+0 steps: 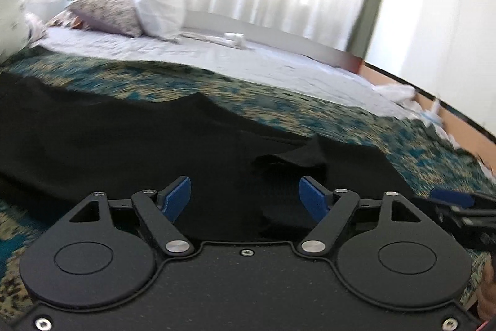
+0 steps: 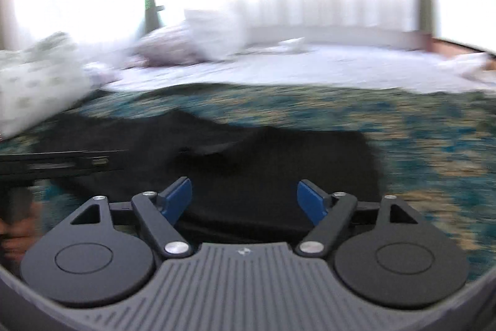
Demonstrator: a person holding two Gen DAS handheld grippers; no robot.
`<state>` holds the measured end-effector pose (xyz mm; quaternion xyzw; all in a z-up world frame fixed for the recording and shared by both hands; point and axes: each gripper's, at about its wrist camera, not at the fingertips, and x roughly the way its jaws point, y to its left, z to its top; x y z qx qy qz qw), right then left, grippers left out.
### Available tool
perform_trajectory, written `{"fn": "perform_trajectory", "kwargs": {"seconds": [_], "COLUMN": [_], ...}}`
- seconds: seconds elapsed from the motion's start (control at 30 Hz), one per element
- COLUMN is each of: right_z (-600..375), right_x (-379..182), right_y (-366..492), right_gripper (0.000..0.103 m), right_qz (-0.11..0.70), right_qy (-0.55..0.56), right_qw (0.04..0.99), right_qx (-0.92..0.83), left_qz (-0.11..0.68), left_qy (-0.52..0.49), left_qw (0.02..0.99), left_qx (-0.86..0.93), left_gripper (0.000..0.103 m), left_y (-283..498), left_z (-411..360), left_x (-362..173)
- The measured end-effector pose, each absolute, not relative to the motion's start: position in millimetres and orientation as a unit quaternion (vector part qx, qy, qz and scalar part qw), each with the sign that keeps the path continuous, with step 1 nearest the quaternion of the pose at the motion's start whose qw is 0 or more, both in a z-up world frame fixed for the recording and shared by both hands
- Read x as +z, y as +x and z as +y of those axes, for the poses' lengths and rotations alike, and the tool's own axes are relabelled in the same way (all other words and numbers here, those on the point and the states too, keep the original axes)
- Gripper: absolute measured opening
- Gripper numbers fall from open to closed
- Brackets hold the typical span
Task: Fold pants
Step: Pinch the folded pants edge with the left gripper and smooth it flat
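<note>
Both the left gripper (image 1: pixel 245 197) and right gripper (image 2: pixel 245 197) hover wide open and empty over the near edge of the black pants (image 1: pixel 130 138) on the patterned bedspread (image 1: pixel 310 110), seemingly before a fold; next, pinch that edge.

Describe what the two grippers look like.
The left gripper and the right gripper both have blue pads on black linkage arms with silver pivot screws and round black discs. The left's base plate is plain black; the right's is ribbed grey.
</note>
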<state>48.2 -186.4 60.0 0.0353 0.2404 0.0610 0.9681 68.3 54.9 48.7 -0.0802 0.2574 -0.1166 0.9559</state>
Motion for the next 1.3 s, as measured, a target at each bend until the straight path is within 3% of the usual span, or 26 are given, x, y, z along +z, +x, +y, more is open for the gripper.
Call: {"fn": "perform_trajectory", "kwargs": {"seconds": [0.1,0.2,0.33,0.4,0.43,0.53,1.03,1.3], "right_z": [-215,-234,-248,-250,-248,-238,-239,-242], "right_x": [51,41,23,9,3,-5,-4,-4], "right_y": [53,59,58,54,50,40,41,42], "right_gripper": [0.079,0.058,0.052,0.05,0.05,0.05,0.053,0.06], "right_qz": [0.245,0.252,0.271,0.28,0.271,0.245,0.24,0.24], "right_qy": [0.033,0.028,0.038,0.042,0.04,0.01,0.038,0.056], "right_qw": [0.969,0.965,0.959,0.957,0.96,0.969,0.969,0.968], "right_qx": [-0.023,-0.062,-0.066,-0.057,-0.054,-0.04,-0.042,-0.042], "left_qz": [0.26,0.265,0.294,0.335,0.362,0.394,0.378,0.341], "left_qy": [-0.057,-0.033,-0.005,0.0,-0.001,-0.01,0.071,0.051], "left_qw": [0.952,0.947,0.938,0.926,0.917,0.907,0.923,0.938], "left_qx": [-0.149,-0.176,-0.185,-0.177,-0.169,-0.149,0.018,-0.042], "left_gripper": [0.049,0.044,0.041,0.023,0.018,0.019,0.023,0.024], "left_y": [70,72,86,101,112,136,265,233], "left_z": [29,0,-38,-54,-61,-71,-70,-53], "left_x": [52,52,49,44,40,30,37,62]}}
